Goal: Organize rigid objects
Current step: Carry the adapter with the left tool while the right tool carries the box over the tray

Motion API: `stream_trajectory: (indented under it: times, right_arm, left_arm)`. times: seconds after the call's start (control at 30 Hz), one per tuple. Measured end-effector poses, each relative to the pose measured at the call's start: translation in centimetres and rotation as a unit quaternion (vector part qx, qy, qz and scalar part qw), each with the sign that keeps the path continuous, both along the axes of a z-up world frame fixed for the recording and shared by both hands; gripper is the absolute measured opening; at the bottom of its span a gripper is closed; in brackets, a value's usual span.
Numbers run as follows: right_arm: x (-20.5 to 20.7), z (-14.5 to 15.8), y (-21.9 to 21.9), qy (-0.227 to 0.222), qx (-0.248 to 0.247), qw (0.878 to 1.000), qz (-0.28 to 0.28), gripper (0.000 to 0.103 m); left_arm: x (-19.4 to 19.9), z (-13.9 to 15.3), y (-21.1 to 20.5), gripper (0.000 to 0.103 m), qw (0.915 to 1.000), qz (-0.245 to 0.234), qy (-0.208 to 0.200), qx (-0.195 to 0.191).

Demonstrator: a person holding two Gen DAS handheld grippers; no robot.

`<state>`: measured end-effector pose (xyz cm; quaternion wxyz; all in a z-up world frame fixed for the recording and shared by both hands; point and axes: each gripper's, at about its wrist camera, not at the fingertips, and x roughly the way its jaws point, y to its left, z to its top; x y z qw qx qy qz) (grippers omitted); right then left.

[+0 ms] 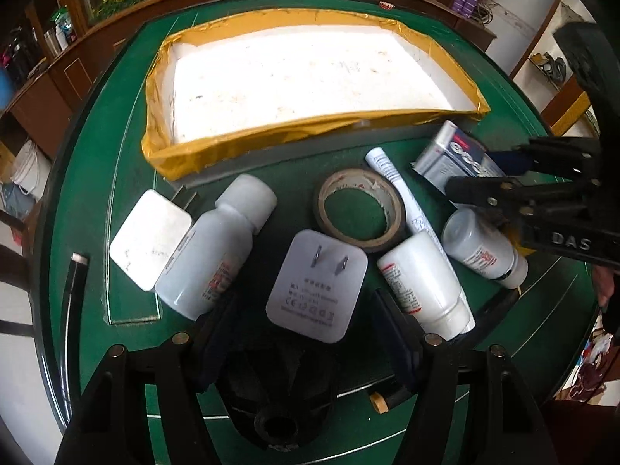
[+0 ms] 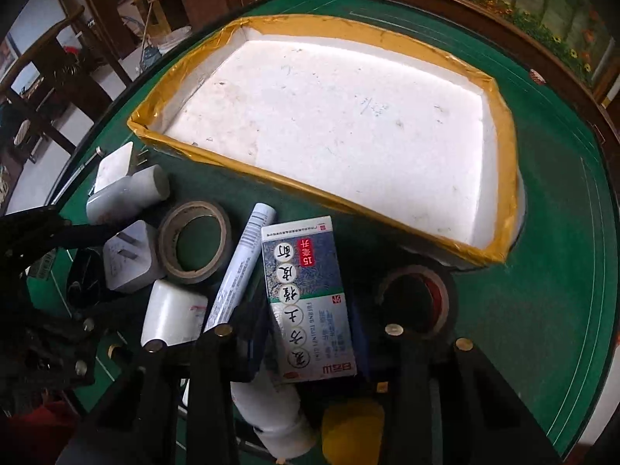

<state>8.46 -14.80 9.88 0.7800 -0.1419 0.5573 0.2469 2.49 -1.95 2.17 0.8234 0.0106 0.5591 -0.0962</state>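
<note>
Two grippers are seen over a green table (image 1: 97,193). The left gripper (image 1: 306,310) is held open astride a white charger (image 1: 316,283), pads not yet pressing; a bottle (image 1: 213,244) lies just left of it, a tape roll (image 1: 358,213) ahead. The right gripper (image 2: 310,333) is closed on a medicine box (image 2: 306,290), a pen (image 2: 242,267) just left of it. The empty foam tray (image 2: 503,155) sits ahead. Pick-up step judged; next, a lift and carry forward over the tray rim is called for.
</note>
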Motion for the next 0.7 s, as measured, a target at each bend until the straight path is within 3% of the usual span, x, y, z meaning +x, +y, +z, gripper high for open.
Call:
stream_trajectory:
  times: [0.13, 0.23, 0.43, 0.7]
  right_arm:
    - [-0.5, 0.7, -0.9, -0.002, 0.019, 1.0, -0.016, 0.036]
    - [-0.6, 1.1, -1.1, -0.004, 0.025, 0.999, -0.02, 0.036]
    - [-1.0, 1.9, -1.7, -0.004, 0.044, 0.999, -0.028, 0.035]
    - [-1.1, 4.6, -2.8, -0.017, 0.078, 0.996, -0.034, 0.035]
  left_arm:
    - [0.9, -0.3, -0.5, 0.07, 0.9998, -0.009, 0.009, 0.013]
    - [1.2, -0.5, -0.9, 0.048, 0.9995, -0.011, 0.01, 0.027]
    - [0.5, 0.6, -0.4, 0.048, 0.9998, 0.021, 0.005, -0.001]
    - [-0.2, 4.2, 0.3, 0.048, 0.9978, 0.041, -0.028, -0.044]
